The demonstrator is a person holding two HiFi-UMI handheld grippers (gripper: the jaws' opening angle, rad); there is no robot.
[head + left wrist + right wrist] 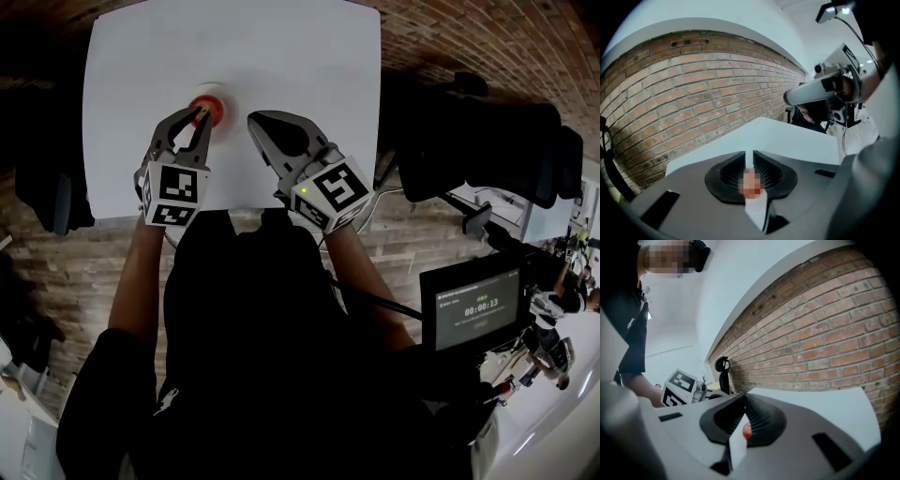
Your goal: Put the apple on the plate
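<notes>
Your left hand-held gripper (199, 117) has its jaws drawn almost together, with only a thin slit between them and nothing clamped. The small red apple (212, 108) sits just beyond and below its tips, on the small round white plate (221, 94) that rests on the white rectangular worktop (281, 56). From the left gripper view you can only glimpse something reddish through the slit, so go by the head view for the apple's place. Your right hand-held gripper (253, 120) is also closed and empty. It sits just to the right of the plate, with the apple showing through its slit (747, 429). The placing looks done, so the step in hand is getting clear without undoing it. Take the left hand-held gripper straight up and back toward yourself, tips first, so neither jaw clips the apple or nudges the plate's rim. The apple is round and light and could roll off at a touch. Keep the right hand-held gripper away from the plate's edge, and check in the head view that the apple rests inside the rim.
</notes>
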